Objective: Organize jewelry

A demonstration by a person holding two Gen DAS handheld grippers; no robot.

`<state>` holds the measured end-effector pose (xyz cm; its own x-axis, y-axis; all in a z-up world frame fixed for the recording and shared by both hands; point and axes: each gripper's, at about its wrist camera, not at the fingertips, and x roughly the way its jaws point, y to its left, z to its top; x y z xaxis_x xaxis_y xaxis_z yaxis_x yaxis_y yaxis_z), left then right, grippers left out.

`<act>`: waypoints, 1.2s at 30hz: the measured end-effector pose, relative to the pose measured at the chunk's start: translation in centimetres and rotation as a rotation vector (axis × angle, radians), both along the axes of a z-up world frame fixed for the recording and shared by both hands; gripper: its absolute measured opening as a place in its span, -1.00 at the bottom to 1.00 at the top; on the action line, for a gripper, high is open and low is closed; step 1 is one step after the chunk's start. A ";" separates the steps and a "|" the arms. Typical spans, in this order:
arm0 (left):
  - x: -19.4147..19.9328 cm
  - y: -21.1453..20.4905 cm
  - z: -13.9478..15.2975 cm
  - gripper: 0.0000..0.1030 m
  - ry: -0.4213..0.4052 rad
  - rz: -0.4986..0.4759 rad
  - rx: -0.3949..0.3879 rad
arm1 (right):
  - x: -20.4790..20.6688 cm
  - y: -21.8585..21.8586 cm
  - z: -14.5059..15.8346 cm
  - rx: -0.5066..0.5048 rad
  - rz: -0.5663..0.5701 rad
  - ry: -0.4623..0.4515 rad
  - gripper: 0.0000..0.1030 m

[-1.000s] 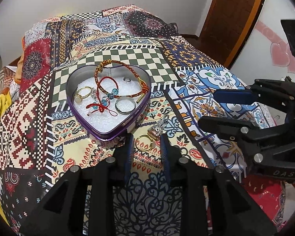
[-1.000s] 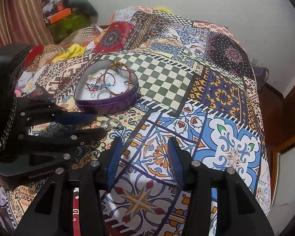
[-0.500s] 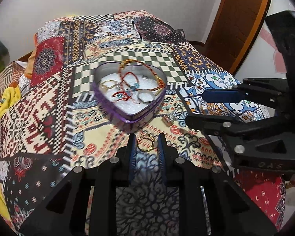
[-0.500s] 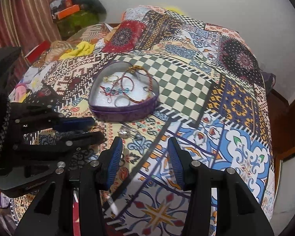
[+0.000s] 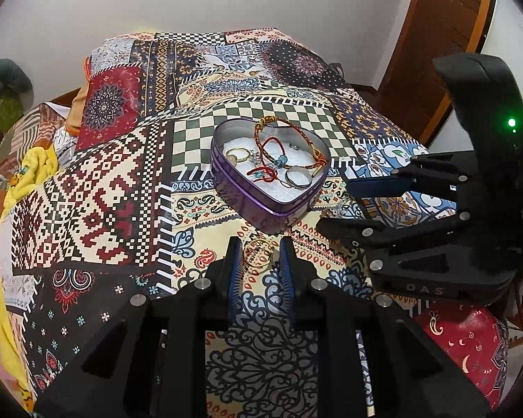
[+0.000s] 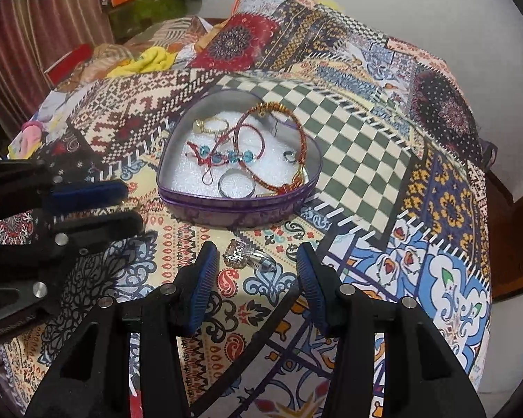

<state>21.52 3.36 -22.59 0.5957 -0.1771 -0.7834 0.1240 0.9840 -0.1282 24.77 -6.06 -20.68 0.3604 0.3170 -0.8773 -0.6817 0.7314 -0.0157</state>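
A purple heart-shaped tin [image 5: 261, 205] [image 6: 233, 209] sits on the patterned bedspread and holds several bracelets and rings on white foam. My left gripper [image 5: 258, 256] is shut on a gold ring [image 5: 259, 254] and holds it above the bedspread, in front of the tin. My right gripper [image 6: 252, 259] is open, its fingers on either side of a silver stone ring [image 6: 247, 256] that lies on the bedspread in front of the tin. The right gripper also shows in the left wrist view [image 5: 352, 205], and the left gripper shows in the right wrist view [image 6: 122, 205].
The patchwork bedspread [image 5: 122, 188] covers the bed. A yellow cloth [image 5: 28, 170] and piled clothes lie at the left edge. A wooden door [image 5: 446, 35] stands at the back right. A white wall runs behind the bed.
My left gripper closed on the gold ring and lifted it off the bedspread. My right gripper moved in toward the tin and now straddles the silver stone ring.
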 end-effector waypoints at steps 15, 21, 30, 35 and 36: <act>-0.4 -0.1 2.5 -0.60 -0.050 0.011 0.003 | -0.5 -1.8 2.6 0.071 -0.047 -0.059 -0.45; -0.7 0.0 4.2 -0.60 -0.086 0.016 0.002 | -0.9 -2.4 4.7 0.120 -0.059 -0.093 -0.45; -0.6 0.2 6.2 -0.60 -0.137 0.021 0.008 | -1.1 -3.0 7.9 0.189 -0.083 -0.169 -0.45; 0.2 0.3 6.6 -0.60 -0.149 0.025 0.015 | -0.8 -2.8 8.7 0.213 -0.083 -0.188 -0.45; 0.3 0.3 6.6 -0.60 -0.150 0.026 0.016 | -0.7 -2.6 8.8 0.214 -0.083 -0.190 -0.45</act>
